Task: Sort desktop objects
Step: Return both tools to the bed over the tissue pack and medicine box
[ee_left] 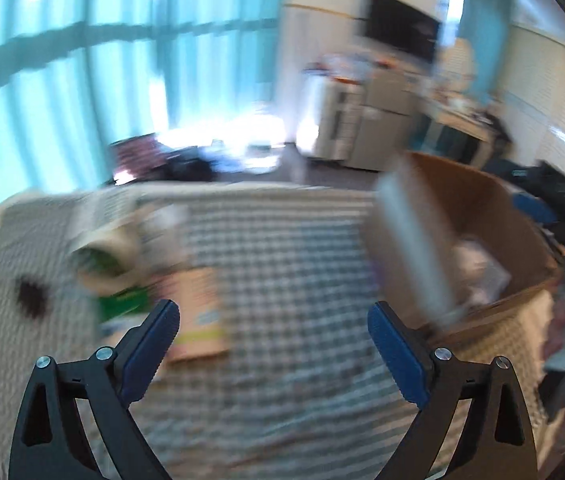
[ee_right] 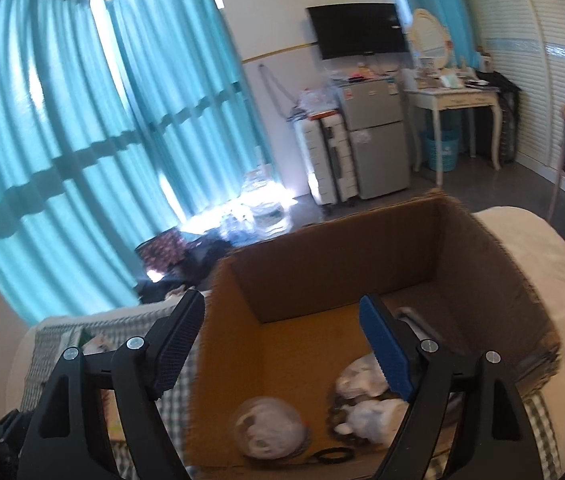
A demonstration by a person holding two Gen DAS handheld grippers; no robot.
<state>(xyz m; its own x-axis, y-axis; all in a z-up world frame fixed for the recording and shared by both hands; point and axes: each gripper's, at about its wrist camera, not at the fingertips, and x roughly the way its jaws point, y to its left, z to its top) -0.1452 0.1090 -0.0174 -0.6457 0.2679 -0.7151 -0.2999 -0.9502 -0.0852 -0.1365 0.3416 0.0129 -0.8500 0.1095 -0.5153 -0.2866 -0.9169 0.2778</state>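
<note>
One cardboard box stood on the checked cloth of the bed, toward the right. The right gripper hung over the box's near left wall, jaws spread wide and holding nothing. The left gripper hung above the cloth, jaws likewise spread and empty.

Risks, as judged: the left view was heavily smeared, which suggested fast travel; a reach made at that pace could knock the tape roll off the bed's left side. The right gripper's left finger sat near the box wall and could catch it and drag the box.

Count, largest first: one box; one flat brown packet on the cloth; one tape roll beside a green item, too blurred to name; two white bundles and one clear bag inside the box; one small black ring.
</note>
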